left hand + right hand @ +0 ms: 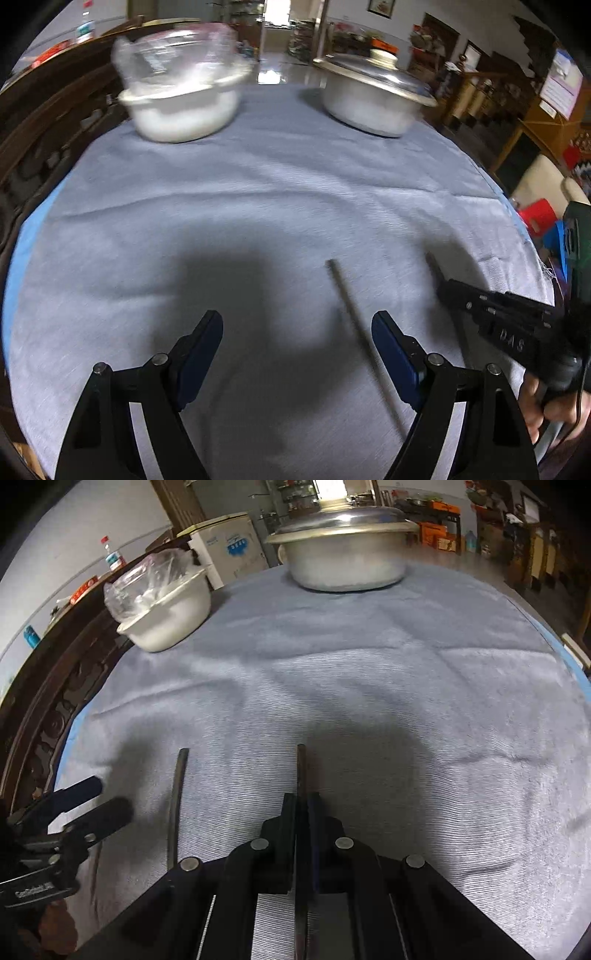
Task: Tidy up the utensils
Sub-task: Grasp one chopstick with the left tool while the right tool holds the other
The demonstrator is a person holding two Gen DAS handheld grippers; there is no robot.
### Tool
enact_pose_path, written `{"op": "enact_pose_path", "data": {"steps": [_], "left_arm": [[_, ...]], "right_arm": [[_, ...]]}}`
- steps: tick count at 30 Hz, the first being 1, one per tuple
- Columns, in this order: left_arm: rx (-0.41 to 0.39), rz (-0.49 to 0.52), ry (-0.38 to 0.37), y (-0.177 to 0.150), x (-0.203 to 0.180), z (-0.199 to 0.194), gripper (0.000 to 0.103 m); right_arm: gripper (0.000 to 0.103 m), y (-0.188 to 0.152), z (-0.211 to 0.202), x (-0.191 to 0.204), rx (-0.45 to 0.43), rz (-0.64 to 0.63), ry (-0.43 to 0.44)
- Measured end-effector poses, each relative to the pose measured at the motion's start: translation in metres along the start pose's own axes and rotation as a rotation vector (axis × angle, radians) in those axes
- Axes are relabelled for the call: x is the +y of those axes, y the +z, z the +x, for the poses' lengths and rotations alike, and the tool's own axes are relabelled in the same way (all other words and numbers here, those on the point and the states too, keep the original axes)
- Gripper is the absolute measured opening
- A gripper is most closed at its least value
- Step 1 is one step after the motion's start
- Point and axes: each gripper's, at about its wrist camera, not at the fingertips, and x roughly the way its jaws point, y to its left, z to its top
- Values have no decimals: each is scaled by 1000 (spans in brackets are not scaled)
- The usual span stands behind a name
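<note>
Two dark chopsticks are on the grey-blue cloth [258,206]. One chopstick [360,336] lies flat on the cloth, just inside the right finger of my left gripper [295,328]. That gripper is open and holds nothing. The right wrist view shows the same lying chopstick [174,812] with the left gripper [105,799] beside it. My right gripper [302,801] is shut on the other chopstick [301,768], whose tip sticks out ahead of the pads. In the left wrist view the right gripper [443,284] comes in from the right, the held chopstick [431,260] poking out.
A white bowl [181,118] [173,616] with a clear plastic bag in it stands at the back left. A lidded metal pot [373,107] [343,568] stands at the back right. Dark carved wooden furniture [44,709] borders the table's left edge.
</note>
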Motion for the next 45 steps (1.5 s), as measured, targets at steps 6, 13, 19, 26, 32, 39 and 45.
{"op": "enact_pose_path", "data": {"steps": [6, 13, 19, 26, 32, 39, 45], "left_arm": [[51, 76, 41, 10, -26, 31, 54], [31, 219, 32, 13, -42, 37, 26], [97, 316, -39, 22, -36, 36, 11], [149, 367, -66, 24, -26, 33, 9], [176, 321, -41, 33, -27, 43, 47], [198, 275, -26, 44, -29, 52, 46], [230, 285, -1, 54, -32, 59, 34]], "right_arm": [[8, 1, -6, -19, -4, 50, 4], [8, 7, -7, -30, 45, 95, -21], [9, 27, 3, -21, 147, 77, -93], [9, 36, 8, -22, 193, 90, -89], [9, 37, 8, -23, 212, 98, -87], [9, 47, 15, -8, 267, 46, -161], [9, 58, 27, 6, 315, -13, -201]]}}
